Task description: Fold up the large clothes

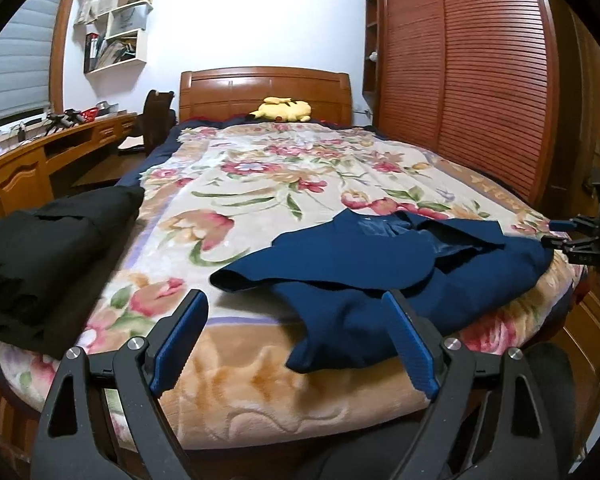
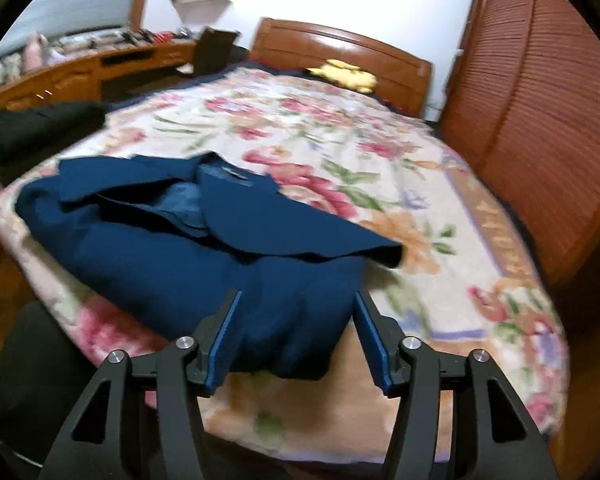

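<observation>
1. A dark blue, partly folded fabric garment (image 1: 380, 276) is being shown lying on the near end of a bed covered by a cream floral plush blanket (image 1: 260, 184), with its lower edge reaching the foot of the bed.
2. The left tongs (image 1: 296, 300) are being held open, with their blue ribbed pads spread wide; the garment's near corner is seen between them, but no pad is pressing on it.
3. The right tongs (image 2: 296, 300) are also being held open, and the garment's folded near edge (image 2: 284, 344) is being framed between the pads without being squeezed.
4. In the left wrist view, the right tongs (image 1: 560, 236) are being glimpsed at the far right edge, just beside the garment.
5. A black folded garment (image 1: 52, 248) is being kept on the bed's left side, well apart from the blue one.
6. A yellow plush toy (image 1: 282, 110) is being seen against the brown wooden headboard (image 1: 264, 88).
</observation>
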The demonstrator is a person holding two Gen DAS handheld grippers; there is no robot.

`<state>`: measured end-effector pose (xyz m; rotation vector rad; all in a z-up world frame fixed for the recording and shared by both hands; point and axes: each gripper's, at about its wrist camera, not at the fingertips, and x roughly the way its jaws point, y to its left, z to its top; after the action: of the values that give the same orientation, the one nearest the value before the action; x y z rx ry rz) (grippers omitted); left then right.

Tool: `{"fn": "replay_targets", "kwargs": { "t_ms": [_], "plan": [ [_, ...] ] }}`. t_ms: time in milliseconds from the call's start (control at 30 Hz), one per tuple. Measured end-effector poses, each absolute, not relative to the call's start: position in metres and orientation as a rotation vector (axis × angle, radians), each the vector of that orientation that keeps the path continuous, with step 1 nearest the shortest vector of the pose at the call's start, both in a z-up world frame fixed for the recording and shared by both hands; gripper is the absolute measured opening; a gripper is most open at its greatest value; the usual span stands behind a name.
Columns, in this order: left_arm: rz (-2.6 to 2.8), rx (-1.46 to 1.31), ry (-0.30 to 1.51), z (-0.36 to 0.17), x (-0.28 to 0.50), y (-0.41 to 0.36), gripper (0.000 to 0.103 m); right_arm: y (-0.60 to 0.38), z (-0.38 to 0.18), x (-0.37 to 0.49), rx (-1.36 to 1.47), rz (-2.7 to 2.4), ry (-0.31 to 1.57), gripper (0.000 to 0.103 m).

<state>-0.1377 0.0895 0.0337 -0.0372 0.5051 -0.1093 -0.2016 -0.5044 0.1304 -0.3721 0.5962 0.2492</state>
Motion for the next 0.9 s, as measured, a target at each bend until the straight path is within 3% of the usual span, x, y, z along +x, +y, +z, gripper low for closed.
{"fn": "replay_targets", "kwargs": {
  "t_ms": [400,900],
  "plan": [
    [-0.092,-0.049,0.506,0.029,-0.14,0.106,0.089,-0.44,0.14,-0.215,-0.366,0.442,0.493,0.062],
    [-0.065,-0.045,0.519,0.023,-0.141,0.12,0.089,-0.305,0.099,-0.182,-0.441,0.737,0.594,0.062]
  ]
}}
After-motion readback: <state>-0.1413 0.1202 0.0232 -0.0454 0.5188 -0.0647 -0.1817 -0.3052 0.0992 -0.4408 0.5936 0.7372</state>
